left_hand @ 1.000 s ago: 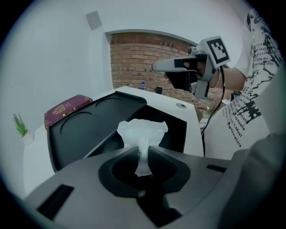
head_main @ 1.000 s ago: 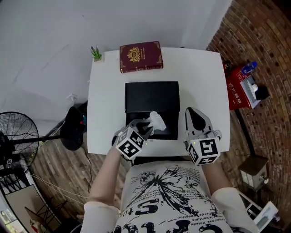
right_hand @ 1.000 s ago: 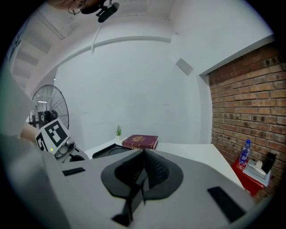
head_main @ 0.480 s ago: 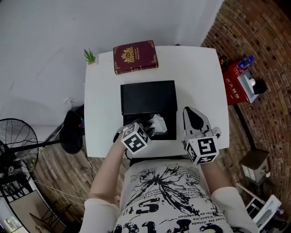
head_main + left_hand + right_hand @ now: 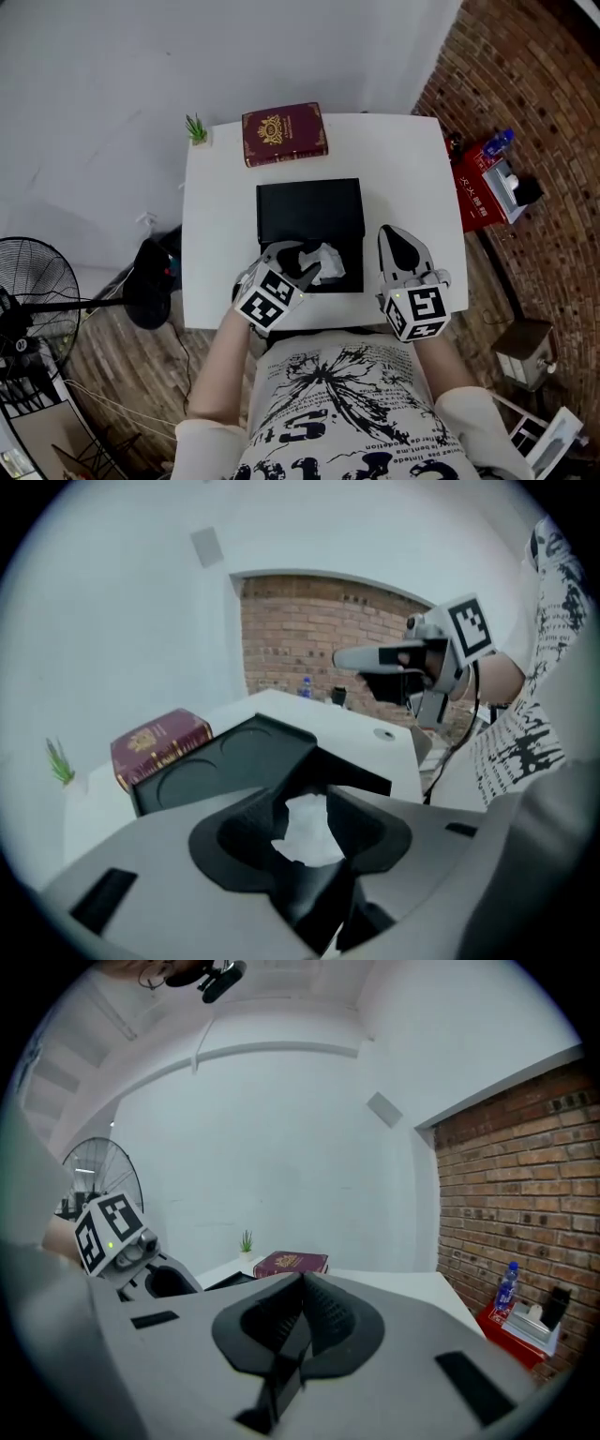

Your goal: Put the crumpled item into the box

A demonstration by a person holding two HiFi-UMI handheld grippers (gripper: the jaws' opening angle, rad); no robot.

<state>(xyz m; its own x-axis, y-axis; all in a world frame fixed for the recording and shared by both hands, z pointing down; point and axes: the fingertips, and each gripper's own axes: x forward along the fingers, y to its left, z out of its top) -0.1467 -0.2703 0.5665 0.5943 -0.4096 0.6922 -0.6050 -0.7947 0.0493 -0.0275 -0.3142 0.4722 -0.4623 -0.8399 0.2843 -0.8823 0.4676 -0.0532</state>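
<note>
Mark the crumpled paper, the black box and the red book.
crumpled paper (image 5: 325, 261), head view, its white middle.
black box (image 5: 309, 211), head view, bare dark floor.
red book (image 5: 284, 133), head view, centre of its cover.

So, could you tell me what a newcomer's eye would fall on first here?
The crumpled white paper stands out most, bright against the black box on the white table, between the fingers of the left gripper, which are opening. Next comes the dark red book with gold crest at the table's far edge, then the right gripper, shut, beside the box.
</note>
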